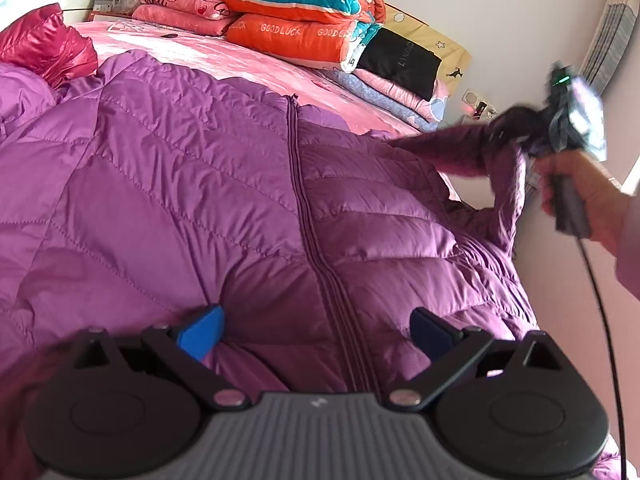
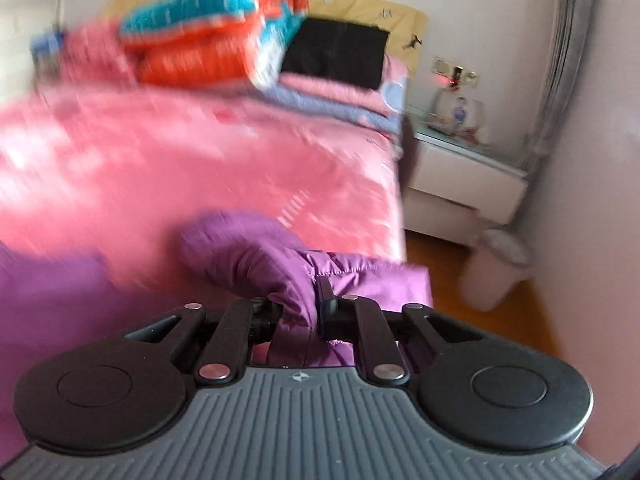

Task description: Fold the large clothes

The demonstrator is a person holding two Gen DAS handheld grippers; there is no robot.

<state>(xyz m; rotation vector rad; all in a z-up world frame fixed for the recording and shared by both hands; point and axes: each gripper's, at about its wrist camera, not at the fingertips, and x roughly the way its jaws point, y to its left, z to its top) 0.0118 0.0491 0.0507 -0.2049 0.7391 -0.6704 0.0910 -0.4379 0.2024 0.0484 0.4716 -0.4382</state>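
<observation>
Right tongs (image 2: 298, 304) clamp purple quilted jacket (image 1: 240, 184) sleeve; zipper closed.

Folded quilts (image 1: 304, 12) in teal and orange are being kept stacked at twelve o'clock on the pink bedsheet (image 2: 160, 168). A white nightstand (image 2: 460, 176) is being seen at two o'clock, a bin (image 2: 496, 268) at three o'clock.

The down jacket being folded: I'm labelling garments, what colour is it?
Purple, quilted, with a matching zipper; the down jacket shows best in the left wrist view.
</observation>
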